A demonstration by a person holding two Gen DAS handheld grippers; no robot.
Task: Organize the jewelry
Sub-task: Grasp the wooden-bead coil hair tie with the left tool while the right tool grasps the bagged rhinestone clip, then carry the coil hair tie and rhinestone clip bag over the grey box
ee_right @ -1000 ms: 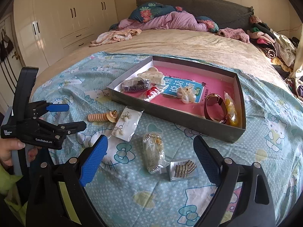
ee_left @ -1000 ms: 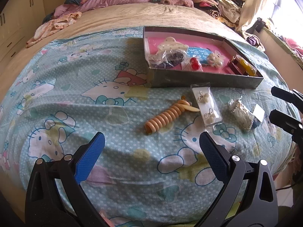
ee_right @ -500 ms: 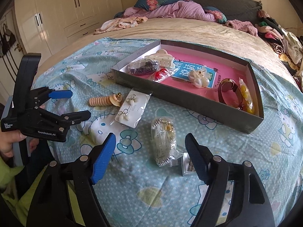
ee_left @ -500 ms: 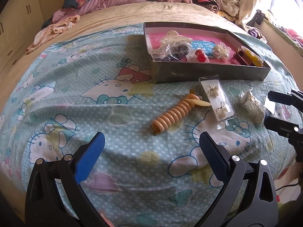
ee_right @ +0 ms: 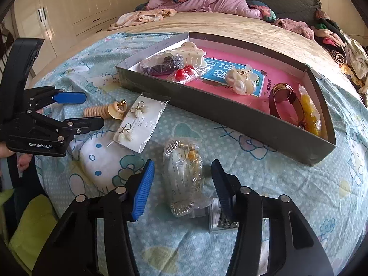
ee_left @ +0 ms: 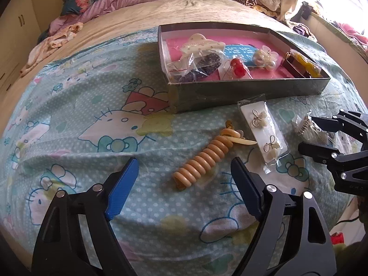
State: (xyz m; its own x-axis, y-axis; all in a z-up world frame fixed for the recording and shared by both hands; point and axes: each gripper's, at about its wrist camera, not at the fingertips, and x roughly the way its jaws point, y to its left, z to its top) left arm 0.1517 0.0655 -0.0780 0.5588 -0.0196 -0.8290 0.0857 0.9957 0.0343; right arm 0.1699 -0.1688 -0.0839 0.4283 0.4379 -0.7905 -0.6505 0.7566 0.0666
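Both grippers have just been closing. Right gripper straddles the bagged jewelry, pads not yet touching; left gripper gapes before the ribbed hair clip on my bed. Farther off: earring card, then box.

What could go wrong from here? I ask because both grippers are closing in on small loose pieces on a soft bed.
1. The right gripper, its jaws just closing but not yet pressing, straddles a crinkly plastic bag; it may pinch only film and slip.
2. Its right finger sits over the small clear case, which could get nudged.
3. The left gripper, also narrowing, nears the ribbed hair clip; the earring card lies close beside it.
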